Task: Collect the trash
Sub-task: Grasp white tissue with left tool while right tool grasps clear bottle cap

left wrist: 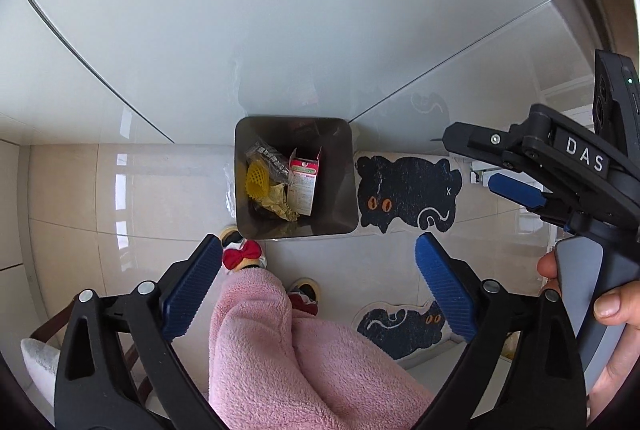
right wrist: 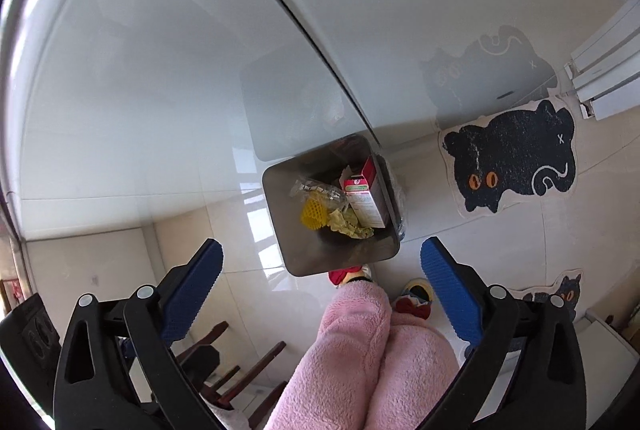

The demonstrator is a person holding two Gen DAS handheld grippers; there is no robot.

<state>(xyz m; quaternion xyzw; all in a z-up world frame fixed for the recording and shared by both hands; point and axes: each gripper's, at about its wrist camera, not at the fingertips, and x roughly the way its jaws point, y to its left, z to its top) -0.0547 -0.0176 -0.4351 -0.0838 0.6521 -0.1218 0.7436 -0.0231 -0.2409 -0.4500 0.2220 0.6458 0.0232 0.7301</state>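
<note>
A square steel bin (left wrist: pixel 340 190) stands on the tiled floor against a glossy white cabinet. Inside lie a red-and-white carton (left wrist: pixel 304 182), a yellow mesh piece (left wrist: pixel 258 182), crumpled yellow-green paper (left wrist: pixel 280 206) and a clear wrapper (left wrist: pixel 266 152). My left gripper (left wrist: pixel 320 242) hangs above the bin's near edge, open, with nothing between its blue pads (left wrist: pixel 192 290). The right gripper (right wrist: pixel 322 246) is also open and empty, high over the same bin (right wrist: pixel 288 210), where the carton (right wrist: pixel 366 202) and mesh (right wrist: pixel 312 218) show. In the left wrist view the right gripper (left wrist: pixel 480 166) appears at the right, held by a hand (left wrist: pixel 612 310).
Pink fleece-clad legs (left wrist: pixel 280 350) and slippers with red bows (left wrist: pixel 244 254) stand just in front of the bin. Black cat-shaped mats (left wrist: pixel 408 194) (left wrist: pixel 404 326) lie to the right. Wooden chair legs (right wrist: pixel 240 362) are at lower left in the right wrist view.
</note>
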